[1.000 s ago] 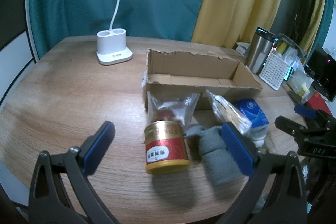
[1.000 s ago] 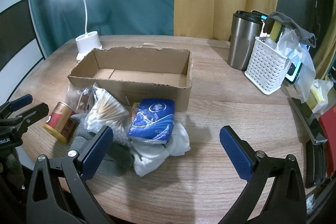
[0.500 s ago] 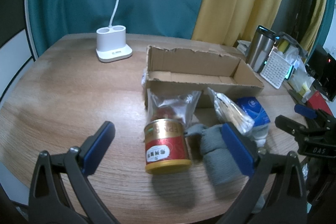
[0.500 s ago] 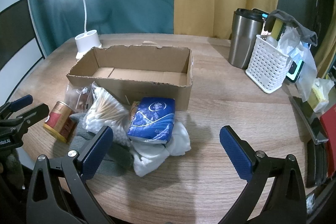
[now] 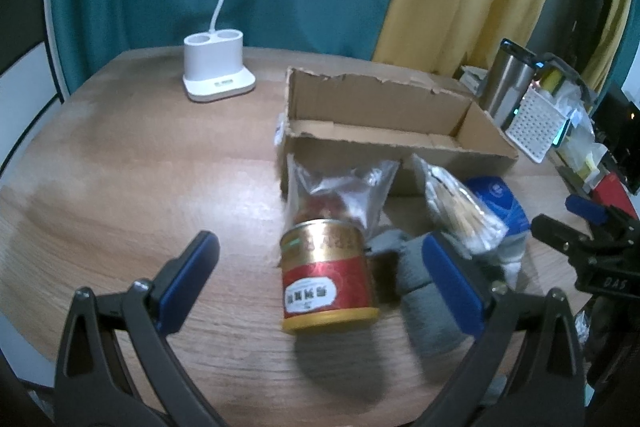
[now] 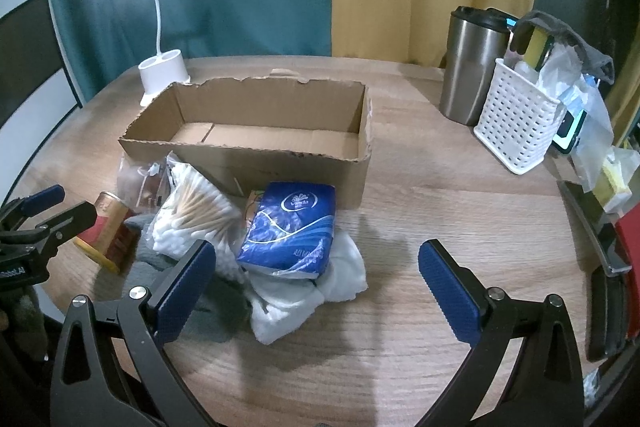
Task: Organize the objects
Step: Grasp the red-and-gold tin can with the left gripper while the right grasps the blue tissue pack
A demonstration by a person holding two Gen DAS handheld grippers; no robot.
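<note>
A red and gold can (image 5: pixel 326 275) stands on the wooden table between the wide-open fingers of my left gripper (image 5: pixel 320 279). Behind it lie a clear snack bag (image 5: pixel 340 191), a bag of cotton swabs (image 5: pixel 460 211), a grey sock (image 5: pixel 424 291) and a blue tissue pack (image 5: pixel 500 199). An empty cardboard box (image 5: pixel 384 123) stands behind the pile. My right gripper (image 6: pixel 316 287) is open and empty above the tissue pack (image 6: pixel 290 223), white cloth (image 6: pixel 312 291), swab bag (image 6: pixel 196 215) and can (image 6: pixel 106 227). The box (image 6: pixel 256 131) is behind them.
A white lamp base (image 5: pixel 218 71) stands at the back left. A steel tumbler (image 6: pixel 472 63) and a white basket (image 6: pixel 520 123) with clutter stand at the right. Dark items lie along the right table edge (image 6: pixel 600 239).
My left gripper has moved slightly closer to the can, which looks larger between the fingers. My right gripper has shifted slightly forward over the pile.
</note>
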